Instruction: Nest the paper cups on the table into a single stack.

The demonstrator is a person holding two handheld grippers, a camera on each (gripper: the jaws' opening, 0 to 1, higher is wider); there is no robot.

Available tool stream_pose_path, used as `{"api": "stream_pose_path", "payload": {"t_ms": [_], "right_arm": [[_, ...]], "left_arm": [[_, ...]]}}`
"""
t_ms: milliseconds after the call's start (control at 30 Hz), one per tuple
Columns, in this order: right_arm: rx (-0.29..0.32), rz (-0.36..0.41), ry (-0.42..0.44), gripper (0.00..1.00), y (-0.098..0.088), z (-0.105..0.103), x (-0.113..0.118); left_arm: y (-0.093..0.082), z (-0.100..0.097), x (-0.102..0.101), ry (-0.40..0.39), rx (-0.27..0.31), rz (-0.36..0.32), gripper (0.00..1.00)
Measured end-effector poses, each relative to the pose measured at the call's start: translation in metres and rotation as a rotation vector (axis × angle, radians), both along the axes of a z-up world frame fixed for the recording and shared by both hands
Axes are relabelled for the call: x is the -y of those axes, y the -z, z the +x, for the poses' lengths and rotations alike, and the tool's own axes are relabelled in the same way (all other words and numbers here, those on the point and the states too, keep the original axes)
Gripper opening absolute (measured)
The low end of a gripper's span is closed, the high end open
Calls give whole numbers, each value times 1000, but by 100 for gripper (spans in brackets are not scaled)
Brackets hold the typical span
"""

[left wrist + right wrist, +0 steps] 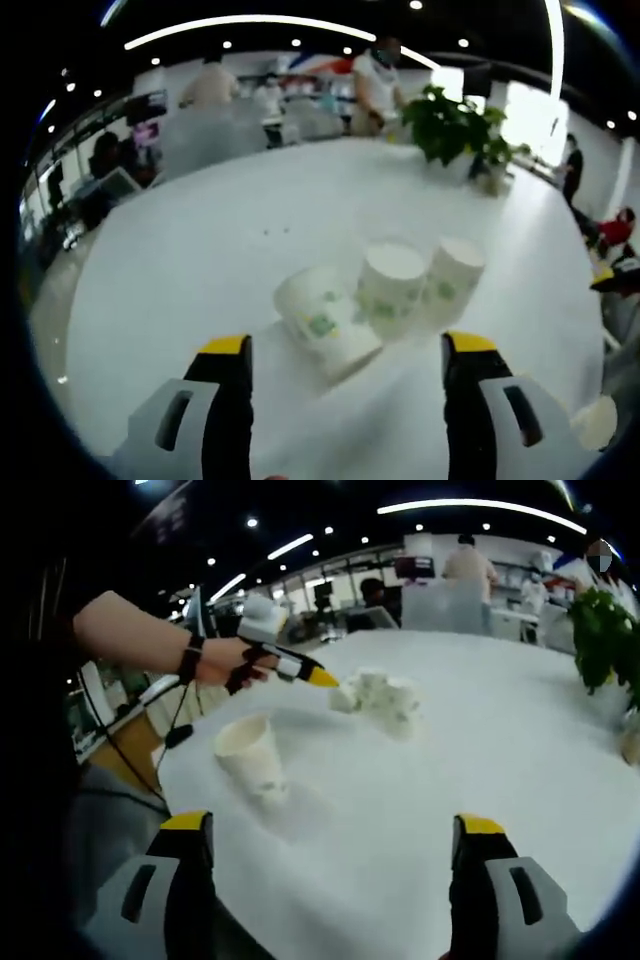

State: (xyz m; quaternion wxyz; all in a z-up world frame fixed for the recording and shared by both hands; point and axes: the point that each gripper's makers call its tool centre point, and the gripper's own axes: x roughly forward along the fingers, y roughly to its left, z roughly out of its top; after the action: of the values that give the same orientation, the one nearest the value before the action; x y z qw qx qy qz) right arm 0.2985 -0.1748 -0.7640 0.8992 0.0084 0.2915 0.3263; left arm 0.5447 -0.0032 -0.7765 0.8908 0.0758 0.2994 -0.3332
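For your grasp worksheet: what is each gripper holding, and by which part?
Nothing. The left gripper and the right gripper are both open, short of the paper cups.

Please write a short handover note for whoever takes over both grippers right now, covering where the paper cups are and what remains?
Left gripper: open, holding nothing, jaws either side of a cluster of three white paper cups with green print.
In that cluster, one tipped cup lies on its side nearest the jaws; two upside-down cups stand behind it on the white table.
Right gripper: open, holding nothing. A fourth cup, upright and open-mouthed, stands apart, ahead of its left jaw.
Done: nothing nested yet.
Left: pick up each cup, turn them the same way and nest all four into one stack.
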Motion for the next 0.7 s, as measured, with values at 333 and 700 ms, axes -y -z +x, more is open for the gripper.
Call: {"api": "stream_pose_path", "payload": {"t_ms": [333, 700], "right_arm": [[-17, 9, 7, 97, 5, -2, 6], [-6, 2, -13, 97, 3, 0, 5]], "left_arm": [[11, 12, 2, -23, -18, -2, 74], [14, 24, 4, -40, -22, 4, 74]]}}
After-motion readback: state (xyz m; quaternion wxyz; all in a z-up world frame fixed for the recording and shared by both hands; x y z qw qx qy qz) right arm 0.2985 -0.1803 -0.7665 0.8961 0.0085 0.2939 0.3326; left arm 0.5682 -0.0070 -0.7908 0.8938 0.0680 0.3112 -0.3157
